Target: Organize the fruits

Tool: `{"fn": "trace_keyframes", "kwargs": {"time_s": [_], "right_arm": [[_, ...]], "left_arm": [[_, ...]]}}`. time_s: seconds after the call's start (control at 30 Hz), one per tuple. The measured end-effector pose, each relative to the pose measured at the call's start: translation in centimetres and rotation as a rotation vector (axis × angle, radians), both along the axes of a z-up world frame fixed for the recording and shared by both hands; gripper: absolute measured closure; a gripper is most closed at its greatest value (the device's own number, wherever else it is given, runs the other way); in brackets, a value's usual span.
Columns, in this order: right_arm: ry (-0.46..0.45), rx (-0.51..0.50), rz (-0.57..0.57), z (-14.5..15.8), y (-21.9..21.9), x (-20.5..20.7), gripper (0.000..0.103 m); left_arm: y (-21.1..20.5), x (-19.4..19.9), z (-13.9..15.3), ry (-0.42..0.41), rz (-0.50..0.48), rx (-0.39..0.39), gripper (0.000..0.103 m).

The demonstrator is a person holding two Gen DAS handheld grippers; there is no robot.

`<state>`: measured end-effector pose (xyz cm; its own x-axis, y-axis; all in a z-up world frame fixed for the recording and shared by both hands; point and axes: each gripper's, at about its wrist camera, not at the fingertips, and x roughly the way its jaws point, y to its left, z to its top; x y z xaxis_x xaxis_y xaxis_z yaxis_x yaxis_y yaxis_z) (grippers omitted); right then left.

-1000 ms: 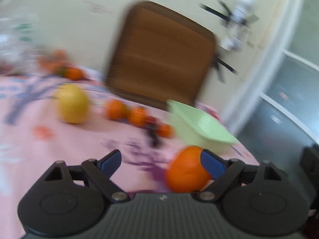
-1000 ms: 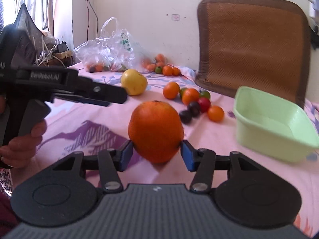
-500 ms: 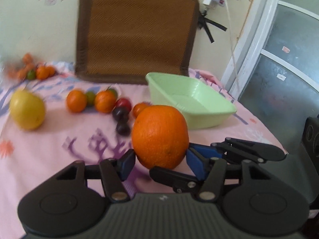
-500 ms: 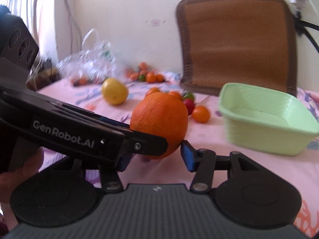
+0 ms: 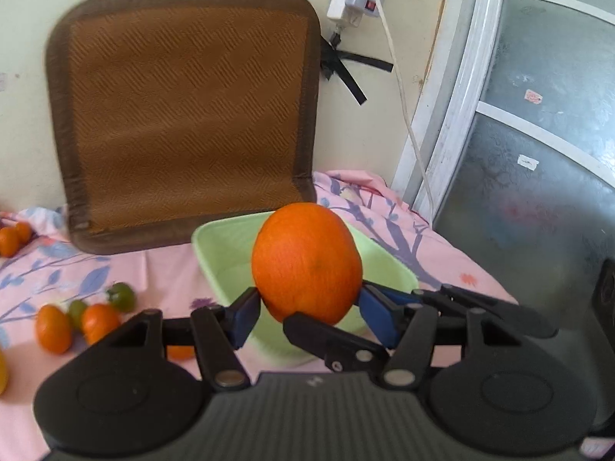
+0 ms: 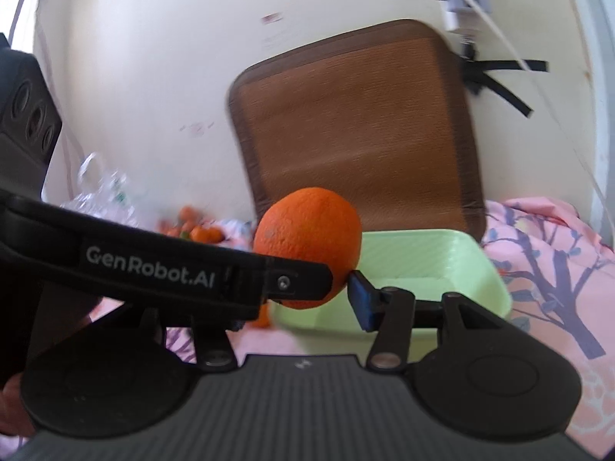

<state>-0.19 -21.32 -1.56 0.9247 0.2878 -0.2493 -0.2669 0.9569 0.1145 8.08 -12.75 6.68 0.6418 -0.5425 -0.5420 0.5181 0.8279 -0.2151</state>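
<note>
One large orange (image 5: pixel 307 261) hangs in the air over the near rim of a light green basin (image 5: pixel 215 246). My left gripper (image 5: pixel 309 309) is shut on it, both blue pads against its lower sides. My right gripper (image 6: pixel 303 299) grips the same orange (image 6: pixel 307 238). Its right pad touches the fruit, while its left pad is hidden behind the left gripper's black finger (image 6: pixel 173 265). In the left wrist view the right gripper's fingers (image 5: pixel 334 342) cross in from the right under the orange. The basin (image 6: pixel 480 269) looks empty.
Small oranges and green fruits (image 5: pixel 96 319) lie on the pink floral cloth (image 5: pixel 423 246) to the left. A brown woven mat (image 5: pixel 184 115) leans on the wall behind the basin. A clear plastic bag (image 6: pixel 103 199) and more small oranges (image 6: pixel 200 230) sit far left. A glass door (image 5: pixel 538 153) stands right.
My left gripper has closed on the orange that the right gripper held. Both have carried it right and slightly up, from over the cloth to over the basin's near rim.
</note>
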Motion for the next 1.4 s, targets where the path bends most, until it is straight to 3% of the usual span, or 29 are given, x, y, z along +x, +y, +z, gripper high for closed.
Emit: {"fn": "trace_keyframes", "kwargs": {"time_s": [0.13, 0.33, 0.5, 0.6, 0.77, 0.87, 1.07, 1.2, 1.27, 1.33, 1.4], "right_arm": [[-0.003, -0.015, -0.060, -0.4, -0.7, 0.5, 0.047], [-0.037, -0.126, -0.125, -0.9, 0.0, 0.5, 0.046], [-0.034, -0.080, -0.131, -0.7, -1.0, 0.5, 0.046], [-0.016, -0.041, -0.125, -0.7, -1.5, 0.8, 0.032], [-0.031, -0.013, -0.118, -0.8, -1.4, 0.4, 0.031], [-0.037, -0.017, -0.126, -1.0, -1.2, 0.3, 0.031], [-0.085, -0.037, -0.158, -1.2, -0.8, -0.2, 0.031], [-0.026, 0.027, -0.139, -0.5, -0.4, 0.1, 0.036], [0.001, 0.041, -0.072, 0.1, 0.9, 0.1, 0.036], [0.027, 0.048, 0.012, 0.7, 2.9, 0.4, 0.036], [0.069, 0.063, 0.106, 1.0, 5.3, 1.1, 0.036]], "left_arm": [[-1.7, 1.6, -1.2, 0.046, -0.033, -0.014, 0.048], [-3.1, 1.2, -1.8, 0.001, -0.038, 0.020, 0.047], [-0.6, 0.0, -1.5, -0.025, -0.017, -0.030, 0.039], [2.8, -1.6, -1.1, -0.051, 0.008, -0.072, 0.032], [9.1, -5.6, -0.7, -0.119, 0.134, -0.047, 0.032], [13.0, -7.1, -1.5, -0.108, 0.256, -0.015, 0.032], [18.2, -7.9, -4.0, -0.085, 0.491, 0.137, 0.031], [20.7, -7.6, -5.5, -0.097, 0.581, 0.197, 0.031], [22.2, -7.5, -6.0, -0.097, 0.626, 0.195, 0.031], [23.9, -7.3, -6.2, -0.049, 0.659, 0.112, 0.032], [25.0, -7.6, -6.1, -0.060, 0.720, 0.060, 0.031]]}}
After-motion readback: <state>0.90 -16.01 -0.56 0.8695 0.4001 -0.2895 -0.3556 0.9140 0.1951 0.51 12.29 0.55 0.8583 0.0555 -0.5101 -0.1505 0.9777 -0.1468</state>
